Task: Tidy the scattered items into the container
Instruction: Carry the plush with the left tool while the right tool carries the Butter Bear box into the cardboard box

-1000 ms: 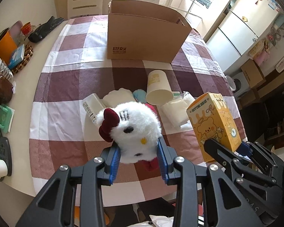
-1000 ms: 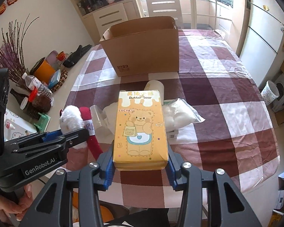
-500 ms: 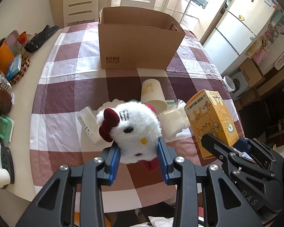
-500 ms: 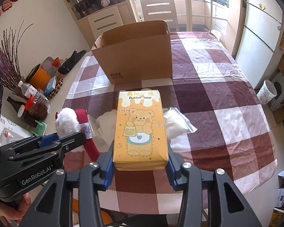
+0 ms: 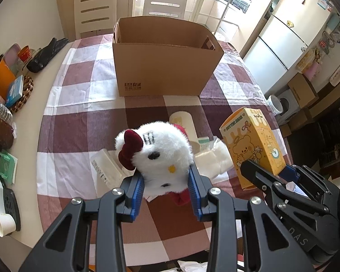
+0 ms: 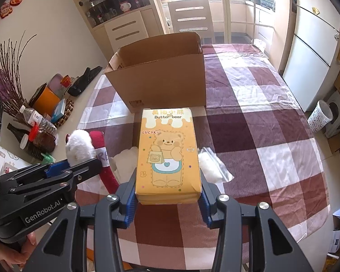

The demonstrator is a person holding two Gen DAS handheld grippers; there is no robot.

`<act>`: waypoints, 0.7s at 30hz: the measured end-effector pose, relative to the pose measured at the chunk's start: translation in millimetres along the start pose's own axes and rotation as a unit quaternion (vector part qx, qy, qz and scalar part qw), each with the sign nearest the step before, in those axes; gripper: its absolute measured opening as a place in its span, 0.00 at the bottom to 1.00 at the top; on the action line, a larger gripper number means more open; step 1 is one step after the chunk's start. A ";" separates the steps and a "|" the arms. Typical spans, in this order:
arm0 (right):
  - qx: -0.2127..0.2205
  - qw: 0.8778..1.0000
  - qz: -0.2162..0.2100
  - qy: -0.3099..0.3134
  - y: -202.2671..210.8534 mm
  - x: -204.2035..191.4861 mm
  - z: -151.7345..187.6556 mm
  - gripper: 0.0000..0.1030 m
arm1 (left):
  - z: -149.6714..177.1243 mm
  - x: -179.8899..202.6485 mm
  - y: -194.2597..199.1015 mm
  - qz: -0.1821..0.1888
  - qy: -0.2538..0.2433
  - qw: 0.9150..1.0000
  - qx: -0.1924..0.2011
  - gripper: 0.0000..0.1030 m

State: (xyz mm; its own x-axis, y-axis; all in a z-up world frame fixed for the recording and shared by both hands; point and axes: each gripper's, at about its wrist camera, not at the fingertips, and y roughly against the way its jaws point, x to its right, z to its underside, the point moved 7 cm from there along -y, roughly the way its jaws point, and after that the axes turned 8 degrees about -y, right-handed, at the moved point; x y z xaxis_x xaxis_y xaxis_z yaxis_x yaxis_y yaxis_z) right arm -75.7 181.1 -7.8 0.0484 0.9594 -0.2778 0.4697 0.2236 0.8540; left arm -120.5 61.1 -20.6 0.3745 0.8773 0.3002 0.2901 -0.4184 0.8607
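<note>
My left gripper [image 5: 165, 176] is shut on a white plush toy [image 5: 156, 154] with a dark red bow, held above the checked tablecloth [image 5: 79, 131]. My right gripper [image 6: 167, 181] is shut on a yellow Butter Bear box [image 6: 167, 149], also seen at the right of the left wrist view [image 5: 251, 145]. An open cardboard box [image 5: 165, 68] stands further back on the table [image 6: 161, 79]. On the cloth beneath lie a tipped paper cup [image 5: 183, 122], a clear bag of white stuff [image 6: 210, 163] and a white bottle [image 5: 106, 170].
Along the table's left edge stand an orange container [image 6: 45, 99], bottles [image 6: 38, 122], black gloves [image 5: 45, 54] and a paper cup [image 5: 2, 222]. White chairs [image 5: 165, 2] stand behind the cardboard box. A fridge [image 5: 290, 36] stands at the right.
Both grippers have moved forward over the table and risen slightly, each keeping its load. The loose items on the cloth have dropped lower behind the plush toy and the yellow box.
</note>
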 end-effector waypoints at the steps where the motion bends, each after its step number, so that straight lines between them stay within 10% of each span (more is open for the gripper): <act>1: 0.000 1.000 0.000 0.000 -0.6 -0.2 -2.4 0.44 | -1.8 -0.3 -0.6 -0.001 0.000 1.000 0.000 0.35; 21: -0.003 1.000 -0.010 0.014 -24.9 -6.9 -47.4 0.44 | -38.9 -13.9 -14.8 -0.014 0.009 1.000 0.002 0.35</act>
State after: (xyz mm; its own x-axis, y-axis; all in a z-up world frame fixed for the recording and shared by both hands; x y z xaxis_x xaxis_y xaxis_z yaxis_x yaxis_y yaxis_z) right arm -129.5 177.0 -6.3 0.0138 0.9591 -0.2826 0.4658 0.2439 0.8506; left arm -164.3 64.3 -21.6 0.3509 0.8925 0.2833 0.3044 -0.3948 0.8669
